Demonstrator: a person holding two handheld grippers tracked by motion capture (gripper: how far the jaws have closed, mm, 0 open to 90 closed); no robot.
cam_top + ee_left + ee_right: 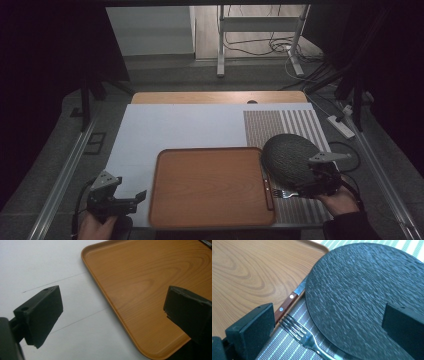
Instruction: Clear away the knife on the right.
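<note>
I read the right claw (327,322) as wide open, gripping nothing — the fork (304,336) lies between its jaws on the striped mat (287,345), tines toward the knife (289,301). The dark plate (367,295) sits just beside the fork, its edge over the handle. My left claw (112,312), equally open and empty, hovers at the wooden tray's (150,277) near corner, above the table (37,262).

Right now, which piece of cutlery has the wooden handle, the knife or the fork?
The knife: its reddish-brown riveted handle lies along the tray edge. The fork beside it is all shiny metal.
</note>
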